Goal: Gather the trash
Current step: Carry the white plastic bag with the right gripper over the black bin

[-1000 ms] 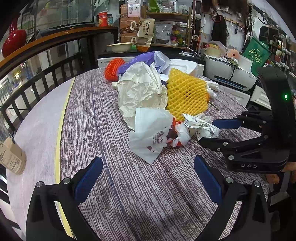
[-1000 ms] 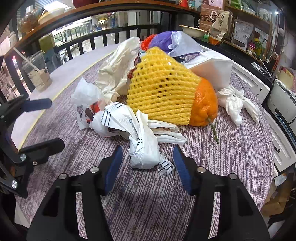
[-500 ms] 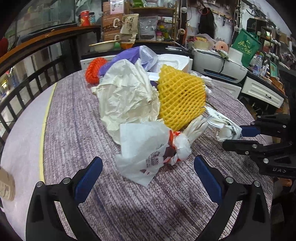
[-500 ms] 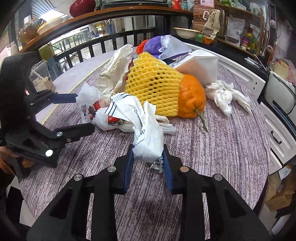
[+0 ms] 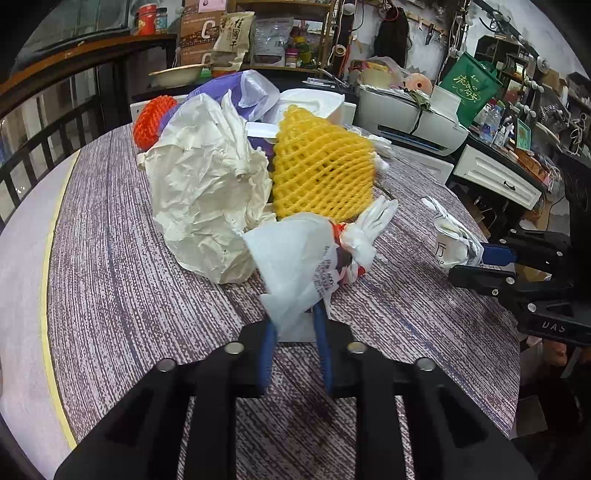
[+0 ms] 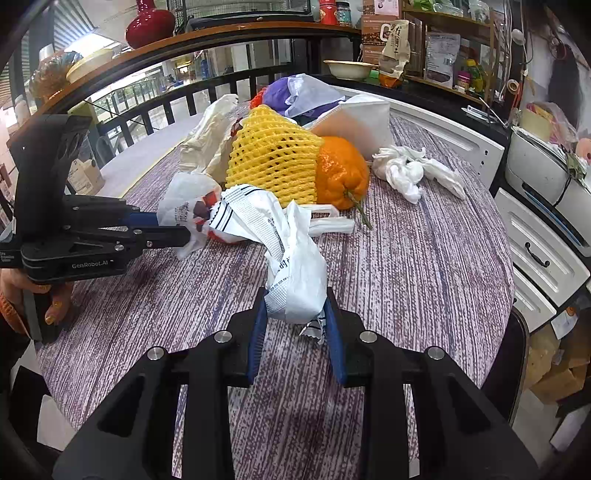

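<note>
left claw [image 5: 293, 325] now clamped on white bag [image 5: 295, 258], right claw [image 6: 295, 317] still pinching striped bag [image 6: 291, 273] (lifted)

Round counter [image 6: 424, 258], purple streaked top. Black railing [image 6: 207, 99] under wooden ledge [image 6: 229, 40]; red vase [image 6: 149, 23]. Shelves [image 5: 291, 37] of packets. White drawers [image 5: 495, 177]; printer [image 5: 410, 118].

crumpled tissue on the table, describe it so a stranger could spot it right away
On the purple streaked table, find the orange poking from yellow foam netting. Just right of it lies the crumpled tissue: plain white, unprinted and lying alone.
</note>
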A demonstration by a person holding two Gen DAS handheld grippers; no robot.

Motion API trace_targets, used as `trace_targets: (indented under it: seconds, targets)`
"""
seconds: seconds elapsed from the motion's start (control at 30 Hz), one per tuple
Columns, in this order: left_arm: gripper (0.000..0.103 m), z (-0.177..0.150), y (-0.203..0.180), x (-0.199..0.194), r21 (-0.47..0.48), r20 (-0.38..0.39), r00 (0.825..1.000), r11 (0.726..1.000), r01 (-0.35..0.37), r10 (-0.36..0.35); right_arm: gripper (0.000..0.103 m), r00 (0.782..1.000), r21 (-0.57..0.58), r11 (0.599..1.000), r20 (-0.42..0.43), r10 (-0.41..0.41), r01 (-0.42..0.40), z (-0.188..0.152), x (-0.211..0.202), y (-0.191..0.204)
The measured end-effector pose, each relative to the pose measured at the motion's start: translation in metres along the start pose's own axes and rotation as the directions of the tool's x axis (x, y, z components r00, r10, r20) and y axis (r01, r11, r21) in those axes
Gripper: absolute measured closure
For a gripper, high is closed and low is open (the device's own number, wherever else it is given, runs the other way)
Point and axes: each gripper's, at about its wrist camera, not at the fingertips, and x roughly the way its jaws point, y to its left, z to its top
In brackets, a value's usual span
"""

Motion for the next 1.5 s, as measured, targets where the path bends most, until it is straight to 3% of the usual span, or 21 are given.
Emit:
trace_targets:
  seconds: [0.4, 0.83, 1.13, 1.5]
  targets:
    - [0.099, -0.006, -0.032, -0.014, 0.005, 0.059, 0.995, 0.997, 0.078, -0.079, 0.073, 0.999, 0.061, 0.998, 0.026, -0.024, 0.022, -0.020, -0.016, -0.021]
    - [0.100, 0.013, -0.091, -0.028, 0.026, 0.187, 0.971, 0.989, 0.143, -0.146, 0.073, 0.989, 0.135, 0.986, 0.094, -0.116, 0.102, -0.047, -0.057, -0.061]
    - [0.100, 0.033, -0.148, -0.017, 0.094, 0.226, 0.956, 0.981, 0.169, -0.187, 0.073, 0.964, 0.285, 0.940, 0.129, -0.233, 0.189, -0.073, -0.086, -0.126]
    - [0.101, 0.056, -0.196, -0.006, 0.124, 0.244, 0.934, 0.964, 0.237, -0.261, 0.073, 0.937, 0.388, 0.880, 0.095, -0.336, 0.276, -0.094, -0.098, -0.181]
